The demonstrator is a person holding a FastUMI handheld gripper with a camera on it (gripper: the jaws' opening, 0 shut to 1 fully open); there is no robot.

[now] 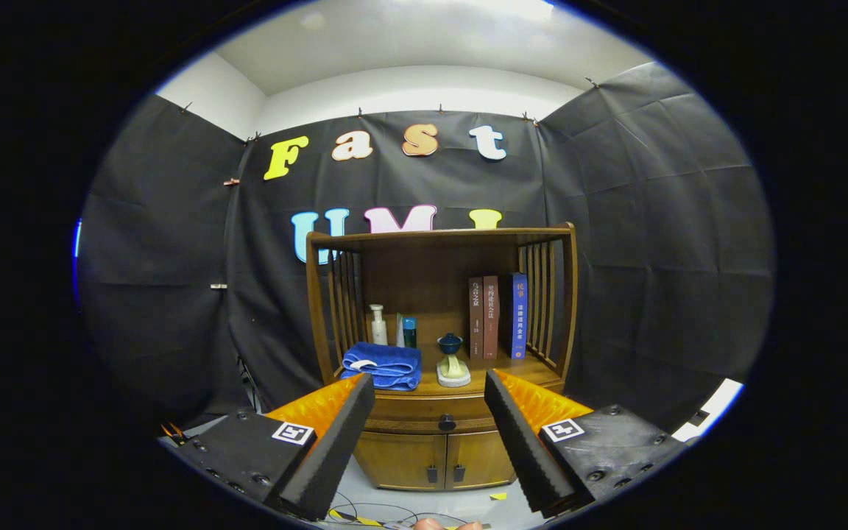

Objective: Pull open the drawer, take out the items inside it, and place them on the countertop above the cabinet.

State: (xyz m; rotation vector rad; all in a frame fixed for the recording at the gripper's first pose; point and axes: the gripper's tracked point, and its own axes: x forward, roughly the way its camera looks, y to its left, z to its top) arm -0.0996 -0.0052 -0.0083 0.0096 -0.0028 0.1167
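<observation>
Gripper (430, 383) spread wide and holding nothing, well short of the cabinet (440, 449), closed drawer (431, 417) with dark knob (447, 422) showing between the fingers, countertop (527, 366) above it, blue towel (384, 365), small teapot (450, 343), bottle (377, 324), three upright books (496, 316) at back

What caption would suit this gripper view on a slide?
Open gripper faces a wooden cabinet, its closed drawer's knob ahead between the fingers; a blue towel and books sit on the countertop.
</observation>
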